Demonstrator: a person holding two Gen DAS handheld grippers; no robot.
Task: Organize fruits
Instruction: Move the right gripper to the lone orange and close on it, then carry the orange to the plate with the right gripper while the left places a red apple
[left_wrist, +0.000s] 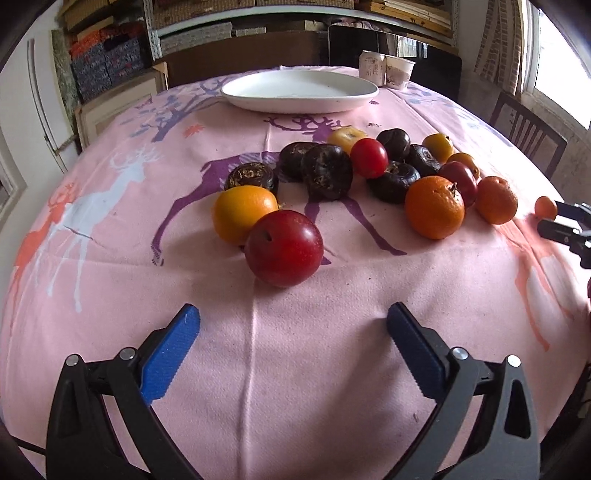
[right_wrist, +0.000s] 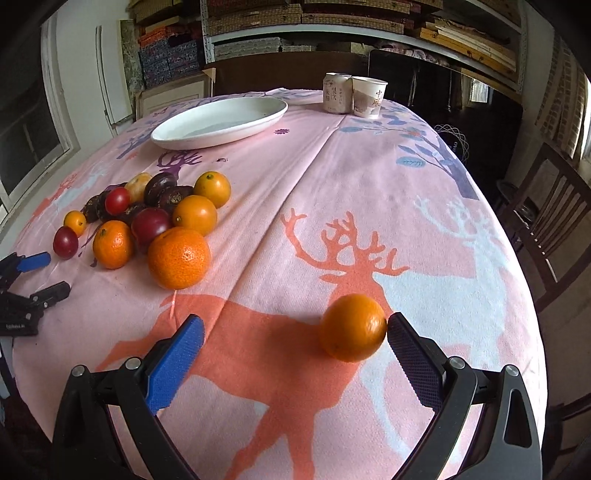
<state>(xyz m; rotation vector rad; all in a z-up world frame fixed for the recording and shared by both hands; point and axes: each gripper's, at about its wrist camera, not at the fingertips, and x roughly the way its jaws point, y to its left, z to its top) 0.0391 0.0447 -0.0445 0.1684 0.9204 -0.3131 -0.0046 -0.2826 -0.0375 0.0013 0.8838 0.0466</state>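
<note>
A heap of fruit lies on the pink deer-print cloth: a red plum (left_wrist: 283, 247), an orange (left_wrist: 243, 213), dark round fruits (left_wrist: 327, 171), a mandarin (left_wrist: 434, 206). The same heap (right_wrist: 147, 225) shows at the left in the right wrist view. A white plate (left_wrist: 300, 90) (right_wrist: 219, 122) stands behind, with nothing on it. My left gripper (left_wrist: 293, 325) is open, just short of the plum. My right gripper (right_wrist: 295, 328) (left_wrist: 554, 221) is open; a lone small orange (right_wrist: 352, 327) (left_wrist: 545, 207) rests on the cloth against its right finger.
A drink can (right_wrist: 337, 92) and a paper cup (right_wrist: 369, 96) stand at the table's far edge. A wooden chair (right_wrist: 550, 221) is at the right side. Shelves with boxes fill the back wall. The left gripper (right_wrist: 35, 275) appears at the left edge of the right wrist view.
</note>
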